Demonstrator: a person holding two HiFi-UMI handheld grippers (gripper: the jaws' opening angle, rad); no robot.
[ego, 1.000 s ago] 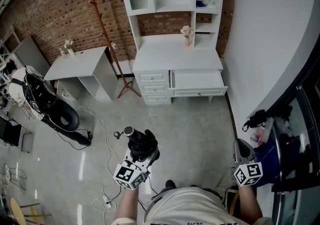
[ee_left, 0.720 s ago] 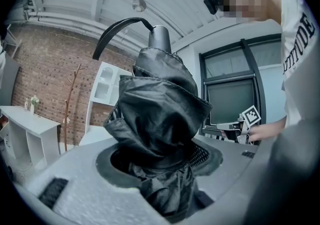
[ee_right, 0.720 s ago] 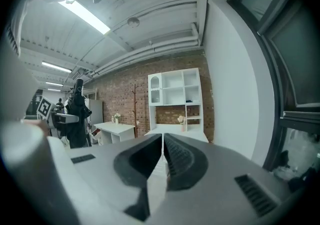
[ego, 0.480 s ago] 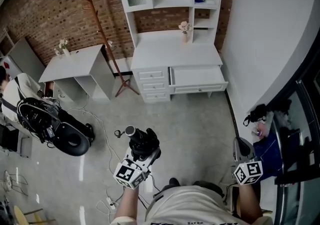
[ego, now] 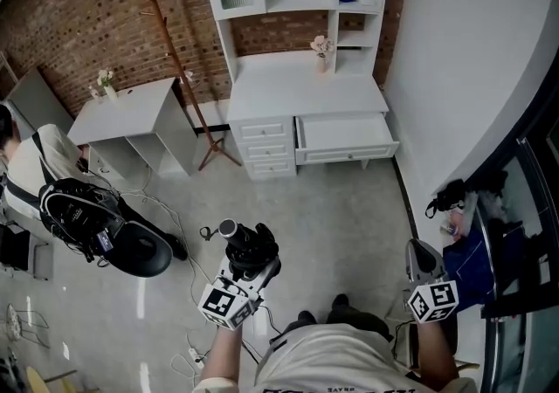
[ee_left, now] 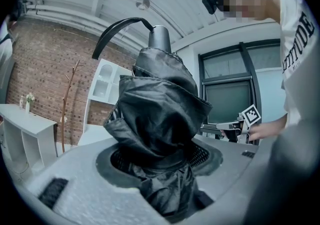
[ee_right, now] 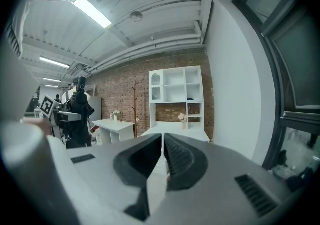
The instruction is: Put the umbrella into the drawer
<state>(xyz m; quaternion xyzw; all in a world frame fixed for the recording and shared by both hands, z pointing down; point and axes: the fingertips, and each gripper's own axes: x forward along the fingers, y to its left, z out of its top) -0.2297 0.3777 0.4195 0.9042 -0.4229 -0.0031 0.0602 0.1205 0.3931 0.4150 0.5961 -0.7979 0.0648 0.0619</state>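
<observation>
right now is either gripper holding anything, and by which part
The left gripper holds the folded black umbrella by its bunched canopy, with the handle pointing away. The right gripper is shut and empty.

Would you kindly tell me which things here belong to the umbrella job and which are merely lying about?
Job: umbrella, left gripper holding it, open drawer.
Lying about: coat rack, side table, flower vase, bystander.

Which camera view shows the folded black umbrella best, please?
The left gripper view: the umbrella fills the frame, clamped in the left gripper, its fabric folds and strap clear. The head view shows it small, from above; the right gripper view, tiny at the left edge.
</observation>
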